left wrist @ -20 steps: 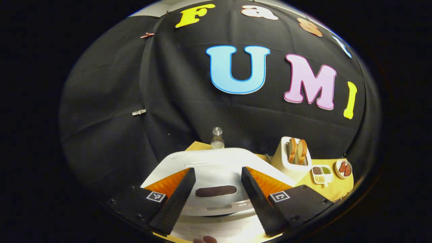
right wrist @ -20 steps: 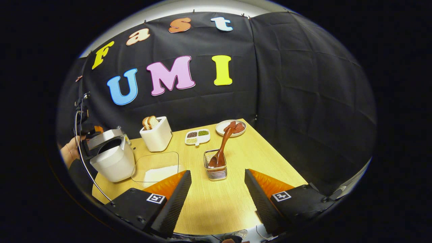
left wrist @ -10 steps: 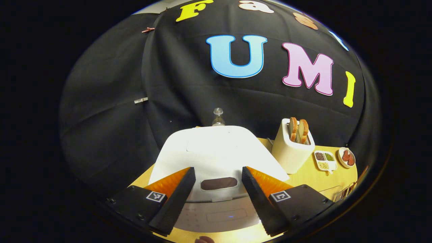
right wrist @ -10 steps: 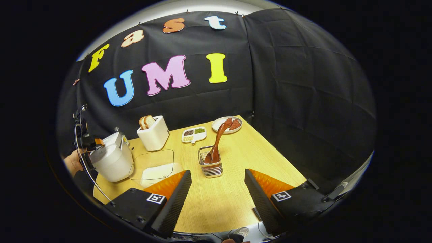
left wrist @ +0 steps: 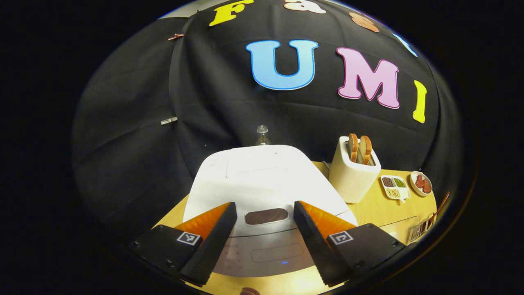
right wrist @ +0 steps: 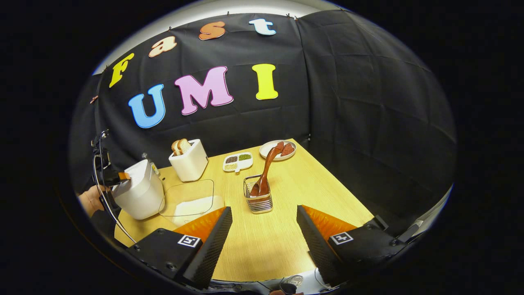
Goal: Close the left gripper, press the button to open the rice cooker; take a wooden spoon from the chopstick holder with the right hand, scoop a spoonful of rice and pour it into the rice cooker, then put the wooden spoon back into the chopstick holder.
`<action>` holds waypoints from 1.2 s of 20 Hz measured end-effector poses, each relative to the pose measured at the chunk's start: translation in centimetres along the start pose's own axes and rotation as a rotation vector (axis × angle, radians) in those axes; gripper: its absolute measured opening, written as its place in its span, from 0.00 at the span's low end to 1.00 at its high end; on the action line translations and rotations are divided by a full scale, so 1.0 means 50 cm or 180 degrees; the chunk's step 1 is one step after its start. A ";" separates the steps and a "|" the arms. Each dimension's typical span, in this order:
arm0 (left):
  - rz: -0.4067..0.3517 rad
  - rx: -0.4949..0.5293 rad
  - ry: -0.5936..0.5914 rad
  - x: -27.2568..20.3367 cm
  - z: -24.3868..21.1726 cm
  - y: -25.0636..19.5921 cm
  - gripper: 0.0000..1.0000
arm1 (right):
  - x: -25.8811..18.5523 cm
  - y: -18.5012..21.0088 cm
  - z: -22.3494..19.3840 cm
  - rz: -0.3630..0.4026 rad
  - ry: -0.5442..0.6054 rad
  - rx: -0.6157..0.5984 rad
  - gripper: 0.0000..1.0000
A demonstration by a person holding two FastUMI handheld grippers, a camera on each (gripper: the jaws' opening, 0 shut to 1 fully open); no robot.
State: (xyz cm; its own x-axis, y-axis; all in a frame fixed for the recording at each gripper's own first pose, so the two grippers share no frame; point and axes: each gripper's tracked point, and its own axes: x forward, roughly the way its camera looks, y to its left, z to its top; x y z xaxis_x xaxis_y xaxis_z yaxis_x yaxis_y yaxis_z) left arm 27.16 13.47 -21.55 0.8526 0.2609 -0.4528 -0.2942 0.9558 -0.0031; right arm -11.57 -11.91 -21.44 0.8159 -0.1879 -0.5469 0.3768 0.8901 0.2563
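The left tool (left wrist: pixel 265 213) hangs with fingers spread wide over the front of the white rice cooker (left wrist: pixel 262 180), whose lid is down. The right tool (right wrist: pixel 264 217) is likewise wide apart above the tabletop (right wrist: pixel 286 229), near the chopstick holder (right wrist: pixel 258 200) holding the wooden spoon (right wrist: pixel 268 168).

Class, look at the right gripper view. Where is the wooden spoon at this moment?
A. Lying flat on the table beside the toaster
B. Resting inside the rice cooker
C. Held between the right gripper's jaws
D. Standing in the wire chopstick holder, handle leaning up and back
D: the wooden spoon stands bowl-down in the chopstick holder, while the right gripper sits open, short of it.
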 end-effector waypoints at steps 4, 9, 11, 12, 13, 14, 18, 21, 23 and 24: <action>-0.0025 0.0069 0.0001 0.004 -0.007 -0.008 0.99 | 0.003 0.010 -0.010 0.0031 0.0023 -0.0039 0.99; -0.0144 0.0157 -0.0091 0.001 -0.002 -0.013 0.99 | 0.006 0.057 -0.002 0.0183 0.0021 -0.0121 0.99; -0.0197 0.0196 -0.0119 -0.011 0.004 -0.013 0.99 | 0.010 0.079 0.026 0.0248 -0.0057 -0.0217 0.99; -0.0232 0.0222 -0.0166 -0.017 0.009 -0.013 0.97 | 0.011 0.089 0.042 0.0277 -0.0108 -0.0263 0.99; -0.0240 0.0250 -0.0211 -0.027 0.014 -0.010 0.96 | 0.012 0.101 0.059 0.0310 -0.0158 -0.0303 0.99; -0.0273 0.0264 -0.0285 -0.038 0.022 -0.010 0.95 | 0.014 0.112 0.074 0.0340 -0.0206 -0.0340 0.99; -0.0478 0.0308 -0.0602 -0.116 0.066 -0.025 0.95 | 0.011 0.160 0.141 0.0482 -0.0411 -0.0493 0.99; -0.0650 0.0303 -0.0772 -0.187 0.091 -0.037 0.95 | 0.008 0.198 0.188 0.0587 -0.0580 -0.0629 0.99; -0.0766 0.0273 -0.0895 -0.239 0.108 -0.044 0.95 | 0.007 0.219 0.211 0.0635 -0.0673 -0.0719 0.99; -0.0815 0.0256 -0.0956 -0.266 0.115 -0.046 0.95 | 0.007 0.229 0.221 0.0655 -0.0717 -0.0760 0.99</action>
State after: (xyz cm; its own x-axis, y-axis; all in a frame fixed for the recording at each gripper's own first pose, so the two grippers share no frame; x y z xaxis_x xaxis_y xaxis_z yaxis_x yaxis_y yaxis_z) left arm 19.01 8.58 -10.40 0.9858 0.0295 -0.1655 -0.0311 0.9995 -0.0067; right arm -2.13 -6.38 -9.87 0.9497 -0.0582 -0.3077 0.1042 0.9853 0.1352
